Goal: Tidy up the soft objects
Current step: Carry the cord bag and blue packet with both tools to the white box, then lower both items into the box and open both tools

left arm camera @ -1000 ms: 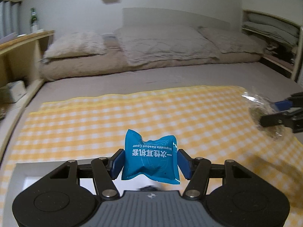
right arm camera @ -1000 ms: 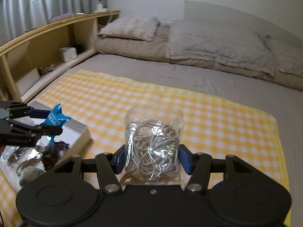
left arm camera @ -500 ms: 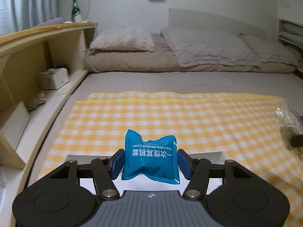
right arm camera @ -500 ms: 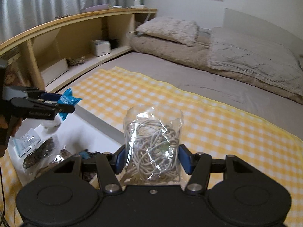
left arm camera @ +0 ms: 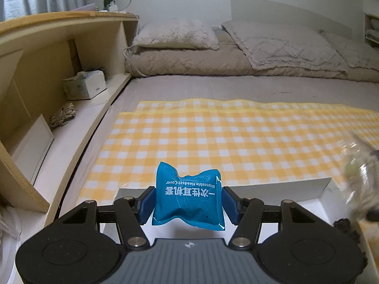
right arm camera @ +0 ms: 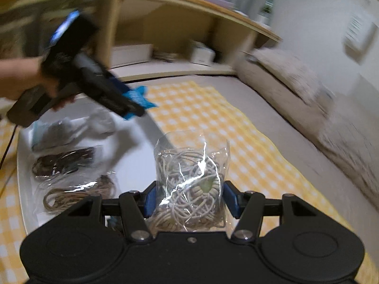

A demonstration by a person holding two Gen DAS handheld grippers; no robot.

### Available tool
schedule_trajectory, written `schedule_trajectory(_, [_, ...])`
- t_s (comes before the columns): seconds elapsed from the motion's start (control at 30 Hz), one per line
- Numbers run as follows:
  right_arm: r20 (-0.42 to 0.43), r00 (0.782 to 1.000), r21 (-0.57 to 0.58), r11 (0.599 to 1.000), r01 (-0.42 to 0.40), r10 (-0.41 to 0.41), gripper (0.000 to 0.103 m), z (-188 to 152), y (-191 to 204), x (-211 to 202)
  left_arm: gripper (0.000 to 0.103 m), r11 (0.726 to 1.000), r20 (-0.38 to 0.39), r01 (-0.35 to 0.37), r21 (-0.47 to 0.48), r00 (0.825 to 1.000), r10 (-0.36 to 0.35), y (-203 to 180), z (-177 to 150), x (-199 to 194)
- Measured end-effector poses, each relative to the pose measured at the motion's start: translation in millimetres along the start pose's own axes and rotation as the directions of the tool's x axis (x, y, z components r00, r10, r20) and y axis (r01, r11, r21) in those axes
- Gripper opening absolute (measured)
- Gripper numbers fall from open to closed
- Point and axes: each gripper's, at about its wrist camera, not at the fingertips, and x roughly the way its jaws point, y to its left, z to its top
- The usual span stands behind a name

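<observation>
**Both grippers loaded above the white box**

The left gripper [left arm camera: 188, 202] has its blue-padded jaws closed against the two sides of a puffy blue plastic packet printed with white lettering [left arm camera: 188, 201]. The packet stands between the pads, its upper edge rising above them and its lower corner hanging just below. Beneath and just ahead of these jaws lies the shallow white cardboard box [left arm camera: 317, 190], whose far wall and right corner show past the fingers. Beyond the box spreads the yellow-and-white checked cloth [left arm camera: 236, 137] over the grey bed, with beige pillows [left arm camera: 177, 34] at the far end. To the left of the jaws runs a light wooden shelf unit [left arm camera: 59, 30] holding a white tissue box [left arm camera: 84, 84] and a coil of rope [left arm camera: 62, 117].

The right gripper [right arm camera: 190, 201] is likewise clamped — its pads press in on a clear plastic bag stuffed with pale grey cord [right arm camera: 190, 184], which bulges upward between the fingers. To the left of these jaws and below them, the box floor [right arm camera: 132, 163] carries a clear bag of dark cord [right arm camera: 64, 162], a clear bag of tan cord [right arm camera: 75, 193] and a pale, blurred soft bundle [right arm camera: 71, 127]. Further left and higher, the other gripper [right arm camera: 136, 107] shows as a blurred dark shape in the person's hand [right arm camera: 26, 80], the blue packet [right arm camera: 139, 99] at its tip, over the box's far end.
</observation>
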Motion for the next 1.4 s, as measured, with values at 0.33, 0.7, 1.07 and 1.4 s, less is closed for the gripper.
schedule_trajectory(0.33, [0.029,0.992,-0.212,0.971,-0.113,0.122,0.058,34,44,60,0.061,1.000,-0.047,-0.010,-0.020,0.999,0.009,23,-7,23])
schedule_trajectory(0.7, [-0.005,0.992,-0.236,0.964,-0.122,0.124,0.075,30,46,97,0.082,0.999,-0.079,-0.038,-0.001,0.996,0.038,32,-20,35])
schedule_trajectory(1.07, [-0.024,0.988,-0.047,0.987,-0.153,0.152,0.064,30,14,87,0.082,1.000,-0.086,0.005,0.004,0.996,-0.005,22,-20,28])
schedule_trajectory(1.4, [-0.047,0.987,0.022,0.988,-0.153,0.154,0.061,27,15,80,0.085,1.000,-0.075,0.011,0.007,0.997,-0.011,19,-17,3])
